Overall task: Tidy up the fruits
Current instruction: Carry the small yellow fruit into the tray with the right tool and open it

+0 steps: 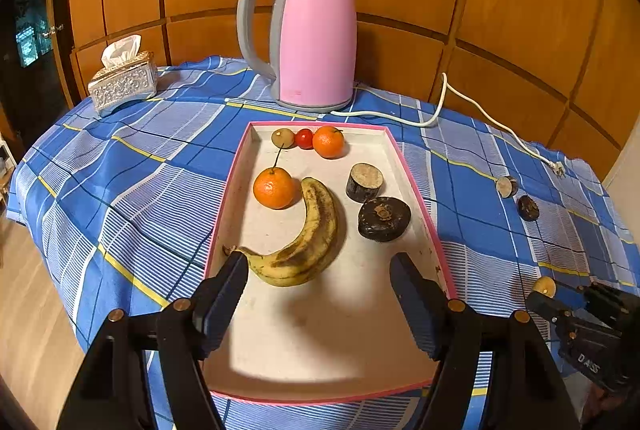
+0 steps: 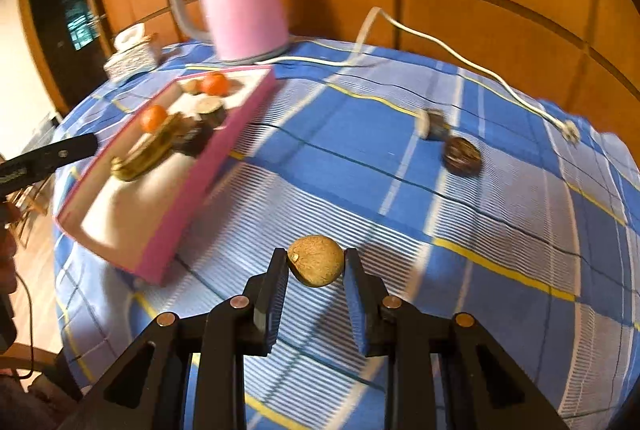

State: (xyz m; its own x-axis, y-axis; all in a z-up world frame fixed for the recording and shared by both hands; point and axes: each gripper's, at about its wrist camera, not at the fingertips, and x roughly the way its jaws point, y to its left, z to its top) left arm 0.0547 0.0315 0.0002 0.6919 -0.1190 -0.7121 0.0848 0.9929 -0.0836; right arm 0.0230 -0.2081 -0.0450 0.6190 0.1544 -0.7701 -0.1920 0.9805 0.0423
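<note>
Wood panelling backs my blue checked desk [image 1: 120, 166]. Left view: my left jaws [image 1: 320, 282] gape empty over the pink-rimmed tray [image 1: 224, 206]; its spotted yellow banana [image 1: 308, 234] runs from 12 to 7 o'clock, stem nearest. Right view: my right jaws [image 2: 316, 264] clamp the round tan-brown fruit [image 2: 316, 260], at 4 o'clock off the tray; being round, it may squirt free.

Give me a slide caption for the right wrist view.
Right hand-held gripper closes around a small brown fruit above the blue checked tablecloth, pink tray alongside.

Fruits in pink tray [image 1: 416, 186] – banana [image 1: 304, 242], oranges [image 1: 274, 188], brown fruit [image 2: 316, 261] gripper-held
</note>
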